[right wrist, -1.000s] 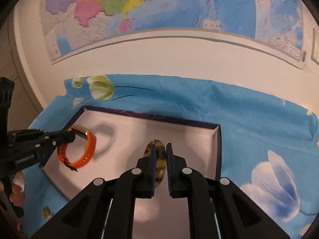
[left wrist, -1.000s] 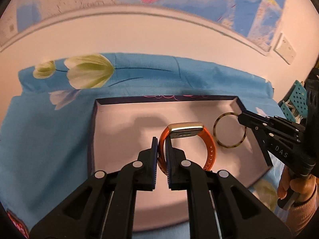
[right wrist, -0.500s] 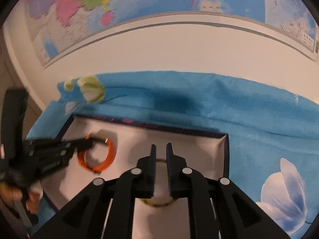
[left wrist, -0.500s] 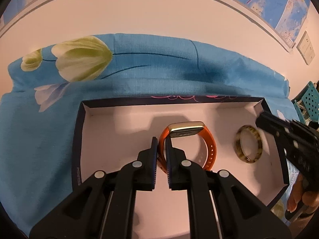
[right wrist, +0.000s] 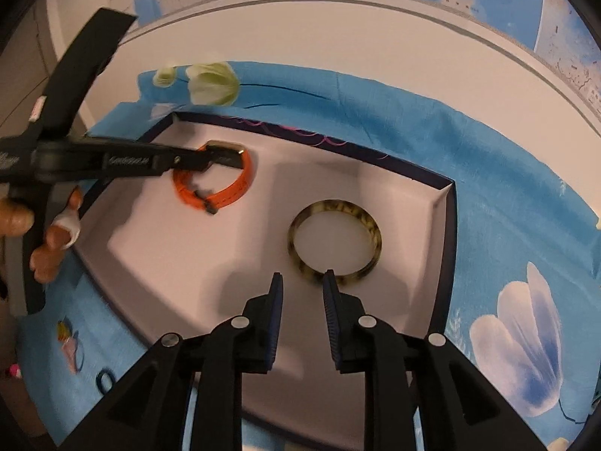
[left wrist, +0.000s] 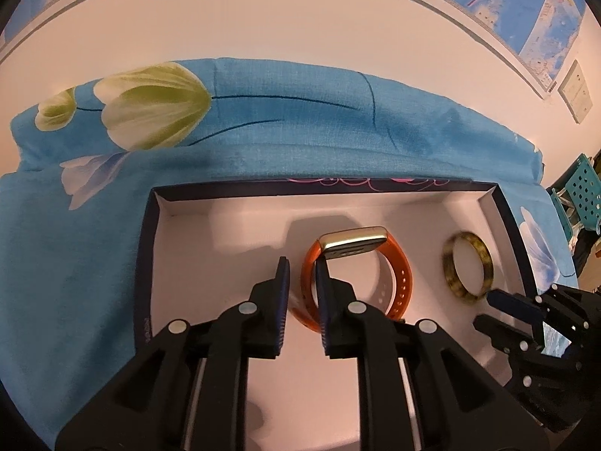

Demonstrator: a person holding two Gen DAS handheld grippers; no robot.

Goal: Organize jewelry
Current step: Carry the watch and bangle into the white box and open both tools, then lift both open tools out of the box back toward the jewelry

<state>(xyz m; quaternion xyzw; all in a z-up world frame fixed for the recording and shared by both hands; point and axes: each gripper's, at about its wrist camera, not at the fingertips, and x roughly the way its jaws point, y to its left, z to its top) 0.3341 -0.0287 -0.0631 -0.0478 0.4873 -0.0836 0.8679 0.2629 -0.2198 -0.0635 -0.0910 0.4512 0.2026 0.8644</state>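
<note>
- blue floral cloth (left wrist: pixel 263 143) is covering the surface below a wall map, and a shallow dark-rimmed box (left wrist: pixel 148 248) with a pale floor is sitting on it as the place where the jewelry is being gathered.
- inside the box, toward its left wall, an orange watch band (left wrist: pixel 402 274) with a gold face is standing on edge, probably because it is only now being let go.
- the left gripper (left wrist: pixel 302 274) is opening narrowly around the band's near side; the strap is between the pads, though one pad is already standing clear of it, so the grip looks to be easing off.
- nearer the box's right wall, a tortoiseshell bangle (right wrist: pixel 335 242) is lying flat on the floor, well apart from the band, likely so each piece is keeping its own spot.
- the right gripper (right wrist: pixel 302 282) is opening just over the bangle's near rim, its pads no longer pressing on it, which suggests the bangle is being left there.
- outside the box, beyond its left wall, small hair ties (right wrist: pixel 106 379) are lying on the cloth, seemingly not yet sorted.
</note>
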